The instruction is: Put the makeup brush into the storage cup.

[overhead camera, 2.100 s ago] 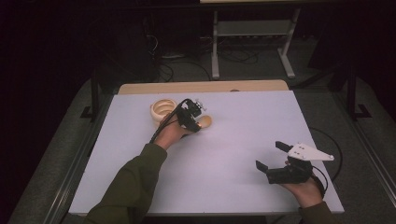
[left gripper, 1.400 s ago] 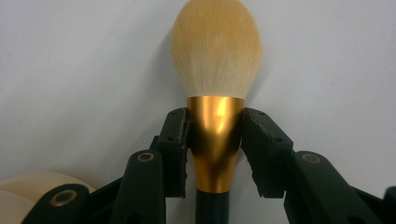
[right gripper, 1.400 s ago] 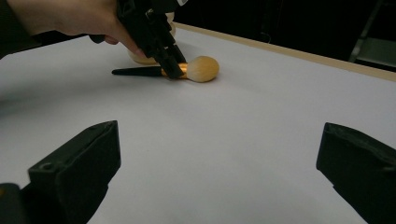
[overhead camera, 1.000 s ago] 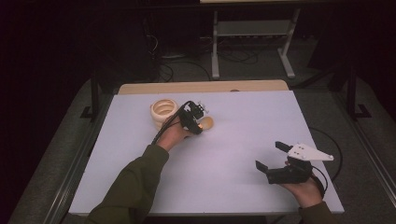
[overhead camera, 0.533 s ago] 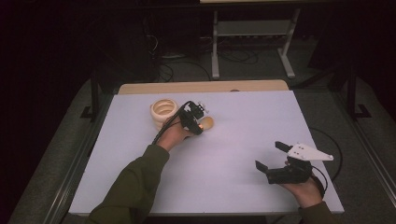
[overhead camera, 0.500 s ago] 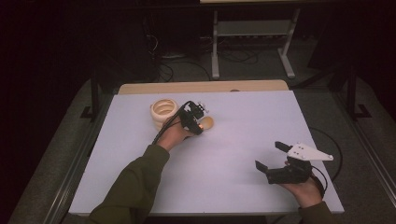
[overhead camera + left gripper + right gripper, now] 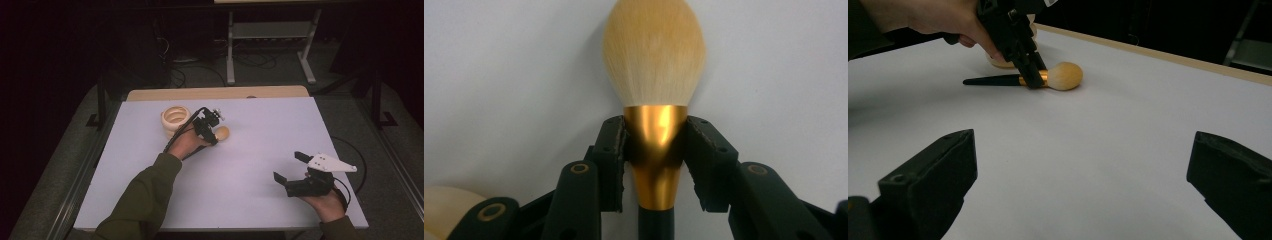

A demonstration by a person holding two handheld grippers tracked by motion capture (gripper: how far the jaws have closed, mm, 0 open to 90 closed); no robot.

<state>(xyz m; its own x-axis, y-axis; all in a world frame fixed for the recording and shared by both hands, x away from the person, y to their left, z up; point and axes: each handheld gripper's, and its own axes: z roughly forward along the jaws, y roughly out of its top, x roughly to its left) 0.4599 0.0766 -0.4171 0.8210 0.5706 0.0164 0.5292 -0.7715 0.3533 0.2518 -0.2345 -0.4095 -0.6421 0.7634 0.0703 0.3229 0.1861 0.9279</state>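
At the far left of the pale worktop [image 7: 260, 150], near a cream ring-shaped holder [image 7: 176, 120], left tongs [image 7: 209, 131] clamped on the gold metal collar of a makeup brush [image 7: 655, 100]. Lying flat on the sheet, slim black handle trailing back, rounded tuft of soft tan bristles free of the pads, probably to spare them crushing. Near the front right corner, right tongs [image 7: 290, 169] hovering wide apart, holding nothing, seemingly waiting.

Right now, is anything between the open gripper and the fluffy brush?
Nothing visible is. Bare white table lies between the right gripper and the brush. The left gripper is already shut on the brush's gold collar.
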